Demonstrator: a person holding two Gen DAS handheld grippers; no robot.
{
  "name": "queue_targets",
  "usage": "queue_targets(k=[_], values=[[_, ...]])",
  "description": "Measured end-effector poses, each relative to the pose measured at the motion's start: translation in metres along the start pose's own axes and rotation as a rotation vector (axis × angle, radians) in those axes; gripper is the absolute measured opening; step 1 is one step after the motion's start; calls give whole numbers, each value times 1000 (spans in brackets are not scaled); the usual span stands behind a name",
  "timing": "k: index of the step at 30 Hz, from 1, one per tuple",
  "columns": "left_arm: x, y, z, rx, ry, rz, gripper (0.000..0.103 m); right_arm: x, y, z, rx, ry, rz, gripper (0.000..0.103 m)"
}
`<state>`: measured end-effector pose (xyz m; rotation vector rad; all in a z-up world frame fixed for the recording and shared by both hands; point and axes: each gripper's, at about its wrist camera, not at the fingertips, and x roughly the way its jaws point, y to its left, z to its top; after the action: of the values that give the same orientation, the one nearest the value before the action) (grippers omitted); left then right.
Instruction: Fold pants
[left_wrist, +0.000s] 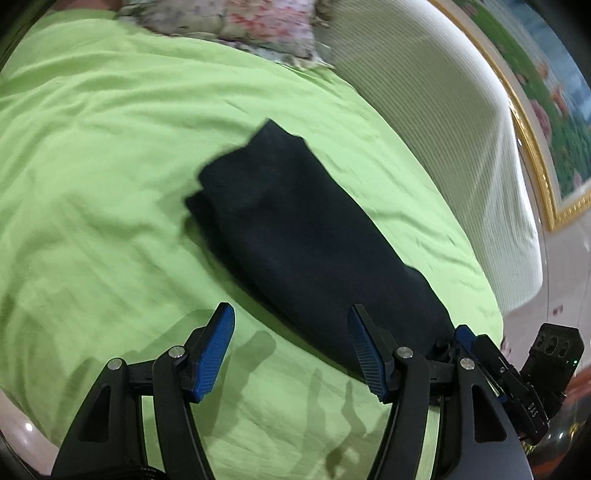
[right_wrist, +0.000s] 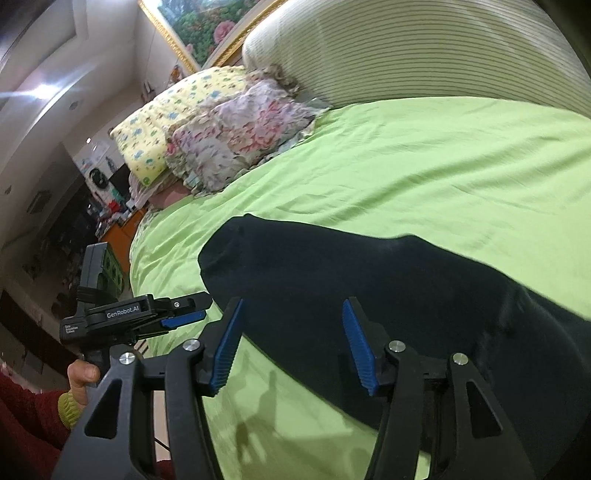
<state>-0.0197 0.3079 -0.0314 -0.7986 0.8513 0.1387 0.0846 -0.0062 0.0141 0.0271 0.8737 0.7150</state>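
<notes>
Pants, dark and already doubled into a long strip, lie on the green bedsheet, running from near its edge toward the striped headboard. Your left gripper hangs over the sheet at the strip's near end with its blue pads spread apart and empty. Your right gripper is likewise spread wide over the pants, gripping nothing, with the floral pillow beyond the pants' far end.
</notes>
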Motion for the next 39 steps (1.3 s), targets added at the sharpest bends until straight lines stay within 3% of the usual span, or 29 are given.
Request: queue_targets(k=[8, 13, 26, 33, 37, 39], values=[[4, 32, 18, -80, -14, 7, 64, 38, 15, 34, -86, 58, 29, 57], [21, 31, 24, -123, 0, -7, 64, 61, 20, 54, -136, 107, 52, 57], [33, 37, 30, -150, -21, -31, 64, 159, 33, 108, -279, 315, 160, 57], [37, 36, 34, -161, -37, -37, 62, 210, 39, 111, -342, 454, 206, 57], [40, 34, 37, -148, -42, -26, 52, 225, 37, 106, -350, 485, 213, 56], [42, 35, 37, -145, -41, -25, 42, 227, 36, 103, -348, 485, 226, 46]])
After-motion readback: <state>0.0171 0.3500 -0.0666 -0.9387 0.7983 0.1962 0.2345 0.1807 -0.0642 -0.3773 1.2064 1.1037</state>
